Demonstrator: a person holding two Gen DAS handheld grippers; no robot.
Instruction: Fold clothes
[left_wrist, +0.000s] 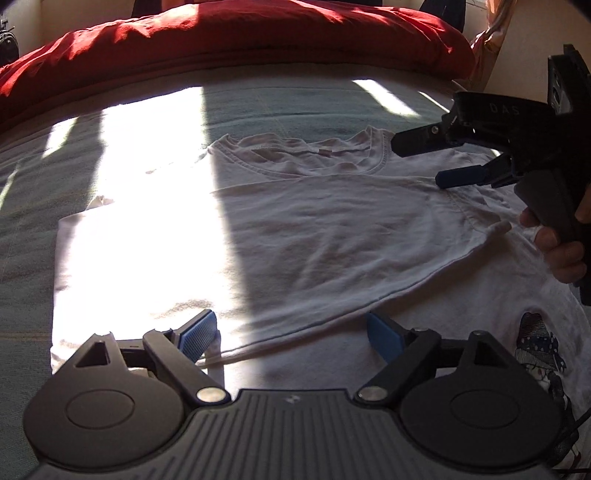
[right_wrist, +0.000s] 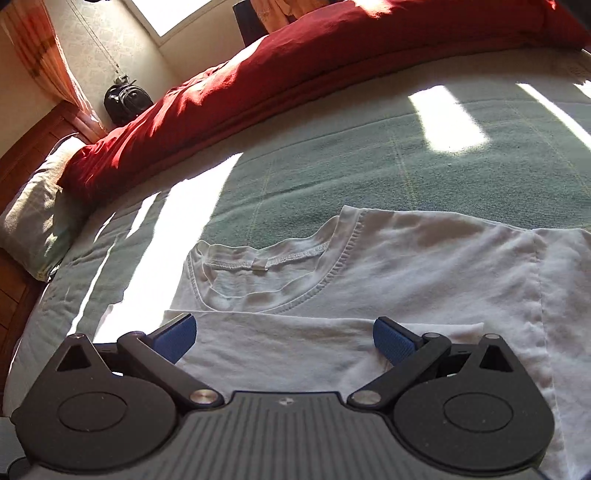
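The white T-shirt (left_wrist: 332, 229) lies flat mid-bed (right_wrist: 369, 166), collar toward the red duvet (left_wrist: 240, 33), one side folded across; both tools stand apart and empty, the left tool (left_wrist: 291, 332) over the hem, the right tool (right_wrist: 284, 332) nearer the collar.

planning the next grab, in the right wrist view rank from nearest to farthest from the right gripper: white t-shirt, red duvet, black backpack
From the open right gripper:
1. White cotton t-shirt, directly beneath the fingertips.
2. Red duvet, bunched across the bed's far side.
3. Black backpack, against the wall, far left.
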